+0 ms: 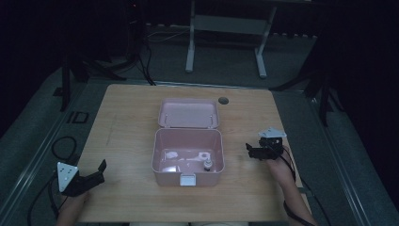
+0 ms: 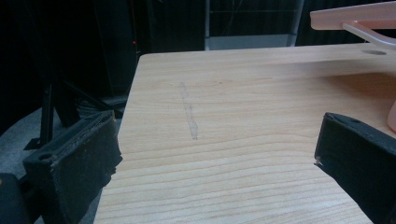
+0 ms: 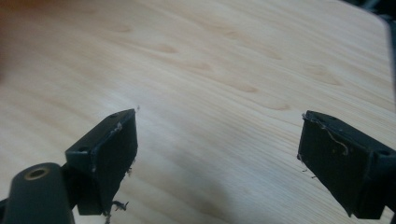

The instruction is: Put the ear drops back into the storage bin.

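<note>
High view sits above my near edge, looking forward and down over the whole table [image 1: 127, 117]. Left gripper view rides low at the near-left corner, facing far, catching the pink box [image 2: 369, 21] too. Right gripper view hangs close over bare tabletop, angled down.

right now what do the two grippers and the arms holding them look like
Both are black two-jaw tools. The left gripper carries a grey three-cornered plate, and so does the right gripper, with dark cables trailing from each. Close up, the pads are blocky black rubber with frayed, scuffed edges. The forearms show no sleeves.
</note>
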### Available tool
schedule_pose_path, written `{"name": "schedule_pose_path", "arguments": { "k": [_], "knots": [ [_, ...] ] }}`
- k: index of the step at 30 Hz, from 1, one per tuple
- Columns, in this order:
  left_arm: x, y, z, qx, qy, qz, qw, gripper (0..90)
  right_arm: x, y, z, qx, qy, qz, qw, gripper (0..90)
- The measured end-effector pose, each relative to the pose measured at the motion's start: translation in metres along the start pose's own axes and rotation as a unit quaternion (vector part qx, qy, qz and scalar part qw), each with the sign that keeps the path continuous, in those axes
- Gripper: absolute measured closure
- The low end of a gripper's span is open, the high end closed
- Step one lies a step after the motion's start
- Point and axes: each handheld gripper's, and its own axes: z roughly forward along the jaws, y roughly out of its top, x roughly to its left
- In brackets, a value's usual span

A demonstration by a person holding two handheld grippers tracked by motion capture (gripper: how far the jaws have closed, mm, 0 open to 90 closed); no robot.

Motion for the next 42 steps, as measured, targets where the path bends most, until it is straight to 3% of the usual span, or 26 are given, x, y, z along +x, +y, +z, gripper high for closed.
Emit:
{"name": "schedule_pose_path", "arguments": {
  "k": [4, 10, 16, 25, 30, 32, 42],
  "knots": [
    [0.000, 0.000, 0.000, 0.000, -0.001, 0.000, 1.0000, 0.4, -0.004, -0.009, 0.001, -0.018, -0.028, 0.035, 0.9988, 11.6],
    [0.000, 0.000, 0.000, -0.001, 0.000, 0.000, 1.0000, 0.3, -0.009, -0.021, -0.006, -0.055, -0.061, 0.082, 0.9933, 11.8],
    [0.000, 0.000, 0.000, -0.001, -0.001, 0.000, 1.0000, 0.4, -0.007, -0.030, -0.012, -0.068, -0.062, 0.068, 0.9934, 11.8],
    [0.000, 0.000, 0.000, -0.001, 0.000, 0.000, 1.0000, 0.4, -0.005, -0.048, -0.027, -0.115, -0.082, 0.109, 0.9839, 12.6],
    [0.000, 0.000, 0.000, -0.001, -0.001, 0.001, 1.0000, 0.3, -0.005, -0.054, -0.032, -0.126, -0.083, 0.110, 0.9825, 12.6],
    [0.000, 0.000, 0.000, -0.001, -0.001, 0.001, 1.0000, 0.4, -0.006, -0.057, -0.033, -0.134, -0.082, 0.119, 0.9805, 12.6],
    [0.000, 0.000, -0.001, -0.002, -0.003, 0.000, 1.0000, 0.3, -0.006, -0.067, -0.041, -0.138, -0.099, 0.107, 0.9798, 12.6]
  ]
}}
